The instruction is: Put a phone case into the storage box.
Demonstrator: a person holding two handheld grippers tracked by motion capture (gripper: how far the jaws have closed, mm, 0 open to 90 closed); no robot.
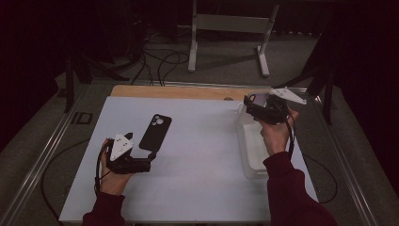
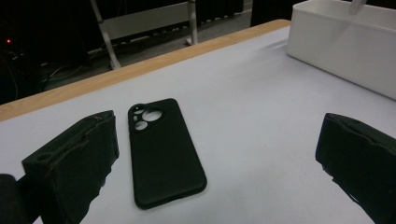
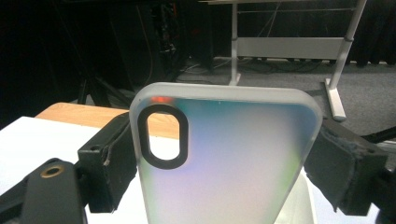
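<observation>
Tabletop (image 1: 197, 155): one, white sheet over a wooden board whose bare strip shows along the far edge; the high view takes in the whole of it, with both forearms entering from the near edge.

White bin (image 1: 251, 150): one, rectangular, long axis running near to far along the right edge; the left gripper view shows its side wall (image 2: 336, 51) standing up from the sheet, which the high view flattens.

Phone cases: two.

Translucent case (image 3: 224, 158): held upright between the jaws of the right gripper (image 3: 224, 172), pinched by its two long sides, camera cut-out at the upper left in the right gripper view; long axis vertical there; frosted, with a faint colour sheen; in the high view it sits as a small pale patch (image 1: 258, 99) at the gripper, above the far end of the bin near the far right corner.

Black case (image 1: 155, 132): lies flat on the left half of the tabletop, long axis near to far, slightly tilted; camera cut-out toward the far edge; the left gripper view shows three lens holes (image 2: 144, 119).

Left gripper (image 2: 210, 163): jaws spread wide, gripping nothing, the black case on the sheet just ahead, close to one jaw, untouched.
</observation>
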